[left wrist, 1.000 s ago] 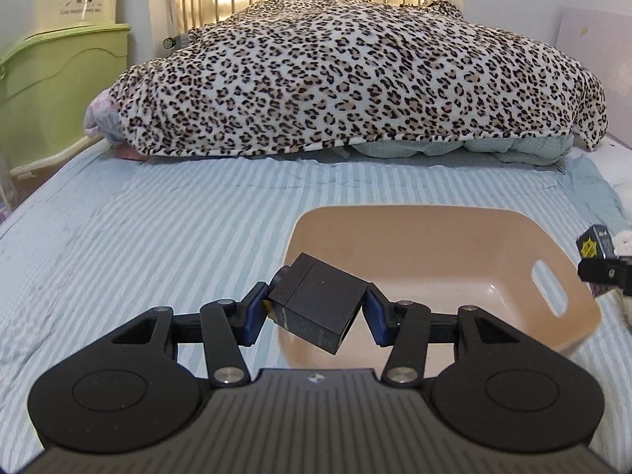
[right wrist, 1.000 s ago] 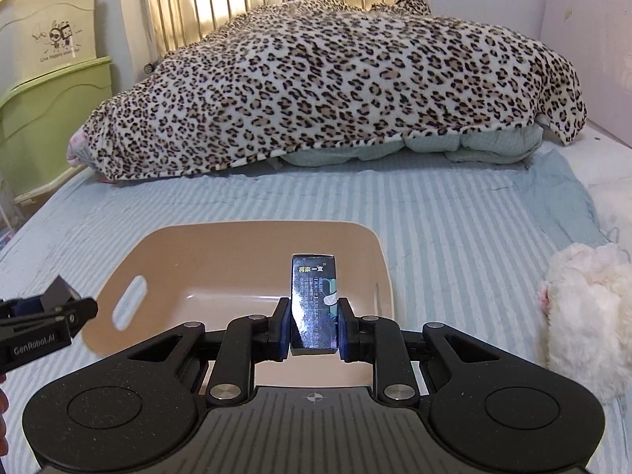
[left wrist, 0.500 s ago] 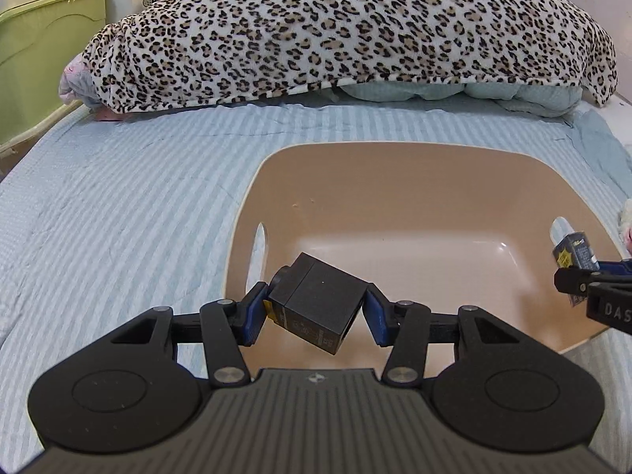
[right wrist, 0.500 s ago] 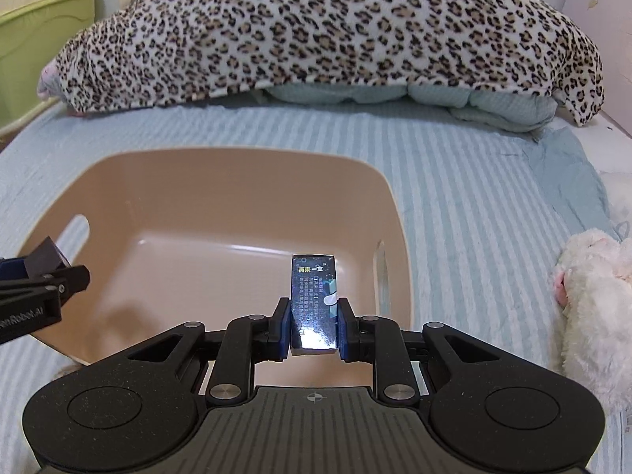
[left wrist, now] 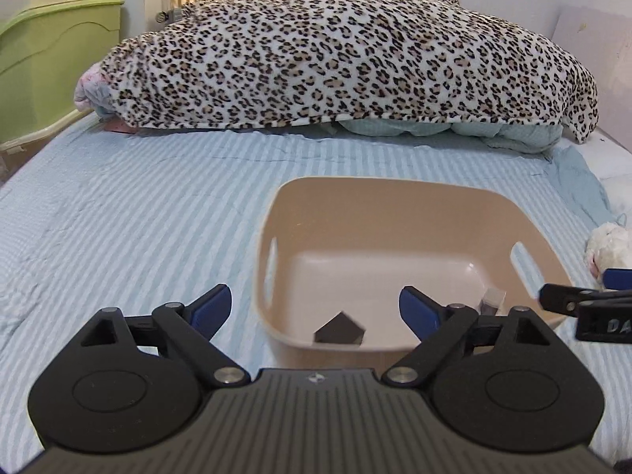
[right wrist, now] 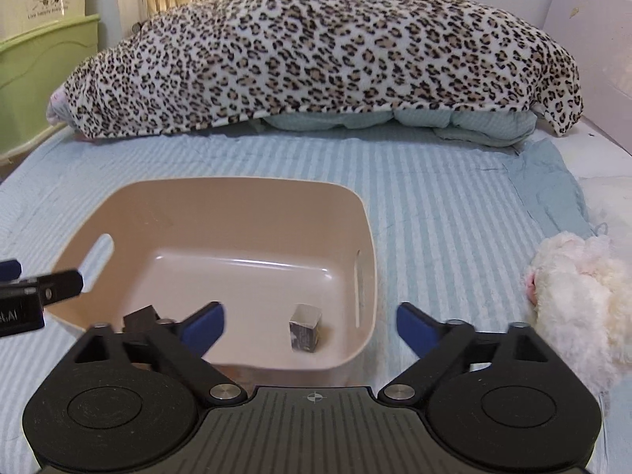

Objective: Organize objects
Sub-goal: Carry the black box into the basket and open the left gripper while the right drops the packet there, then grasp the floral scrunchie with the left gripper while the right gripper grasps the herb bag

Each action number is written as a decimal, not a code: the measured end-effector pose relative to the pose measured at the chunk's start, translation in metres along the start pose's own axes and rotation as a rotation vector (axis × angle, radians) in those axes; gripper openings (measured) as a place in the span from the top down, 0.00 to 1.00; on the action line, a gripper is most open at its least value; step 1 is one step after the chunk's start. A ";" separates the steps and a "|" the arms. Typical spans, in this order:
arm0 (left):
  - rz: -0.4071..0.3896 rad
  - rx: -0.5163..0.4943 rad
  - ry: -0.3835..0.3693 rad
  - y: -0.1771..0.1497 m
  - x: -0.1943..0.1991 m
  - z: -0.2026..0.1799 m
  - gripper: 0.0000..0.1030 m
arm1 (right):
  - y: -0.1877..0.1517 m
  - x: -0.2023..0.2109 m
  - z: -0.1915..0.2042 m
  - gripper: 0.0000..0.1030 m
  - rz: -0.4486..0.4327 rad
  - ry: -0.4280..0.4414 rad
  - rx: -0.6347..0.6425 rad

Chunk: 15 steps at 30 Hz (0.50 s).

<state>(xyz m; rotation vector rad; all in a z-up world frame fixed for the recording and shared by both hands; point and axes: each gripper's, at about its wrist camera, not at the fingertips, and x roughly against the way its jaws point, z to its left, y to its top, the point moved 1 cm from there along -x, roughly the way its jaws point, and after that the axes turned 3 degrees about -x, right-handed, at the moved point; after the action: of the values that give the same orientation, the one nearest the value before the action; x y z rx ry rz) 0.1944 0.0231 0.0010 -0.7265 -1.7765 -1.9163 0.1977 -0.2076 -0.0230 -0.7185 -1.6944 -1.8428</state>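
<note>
A tan plastic basket [left wrist: 395, 193] sits on the striped bed; it also shows in the right wrist view [right wrist: 237, 187]. A black cube [left wrist: 339, 328] lies inside at its near wall, and shows partly behind my right gripper's left finger [right wrist: 139, 315]. A small dark printed box [right wrist: 305, 328] stands on the basket floor; in the left wrist view [left wrist: 491, 302] it is near the right wall. My left gripper [left wrist: 315, 308] is open and empty above the basket's near rim. My right gripper [right wrist: 310, 323] is open and empty over the near right part.
A white plush toy [right wrist: 580, 296] lies on the bed right of the basket. A leopard-print blanket [left wrist: 335, 55] is heaped at the far end. A green cabinet [left wrist: 47, 63] stands at the left. The striped blue sheet [left wrist: 138, 229] stretches left of the basket.
Both grippers opened. The black cube dropped from the left gripper and the small box from the right gripper into the basket. Both cameras pulled back and up a little.
</note>
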 end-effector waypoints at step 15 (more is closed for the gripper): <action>0.104 0.004 0.024 -0.058 0.007 0.025 0.10 | -0.056 0.009 0.001 0.00 0.111 0.002 0.018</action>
<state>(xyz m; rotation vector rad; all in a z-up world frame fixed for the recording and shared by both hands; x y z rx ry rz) 0.1549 0.0530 -0.0388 -0.7759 -1.6938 -1.8449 0.1529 -0.2028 -0.0568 -0.7866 -1.6338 -1.7499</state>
